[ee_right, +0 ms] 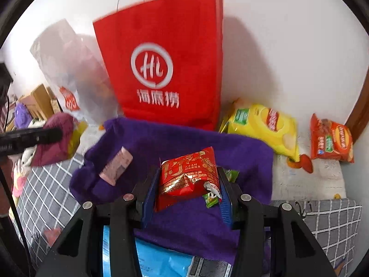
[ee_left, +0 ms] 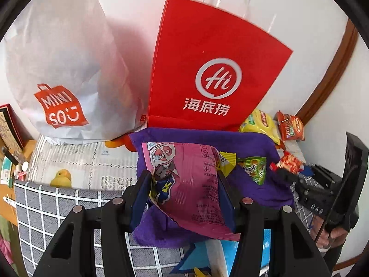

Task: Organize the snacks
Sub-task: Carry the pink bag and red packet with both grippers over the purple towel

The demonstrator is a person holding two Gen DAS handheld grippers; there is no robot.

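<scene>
Holding one packet apiece, the two claws hang over a purple cloth [ee_right: 180, 138] spread on the checked table cover [ee_left: 53, 207], which seems to serve as the sorting spot. The left claw [ee_left: 182, 196] is clamped on a pink snack packet [ee_left: 191, 184], pinched across its width so it hangs crumpled between the blue pads [ee_left: 140, 198]. The right claw [ee_right: 188, 191] is closed on a red foil packet [ee_right: 186, 173], gripped by its sides, near the middle of the cloth; a small green wrapper [ee_right: 211, 199] peeks out just beneath it, and whether it lies on the cloth or is caught in the grip I cannot tell.

A green sweet packet [ee_left: 253, 168] lies on the cloth, right of the pink one. At the far side a red paper bag [ee_right: 166, 64] stands upright against the wall, mouth up, likely where the snacks go. Right of it, off the cloth, lie a yellow crisp bag [ee_right: 265, 127] and an orange biscuit pack [ee_right: 332, 138], probably waiting their turn. A white shopping bag [ee_left: 62, 69] stands left of the red one.
</scene>
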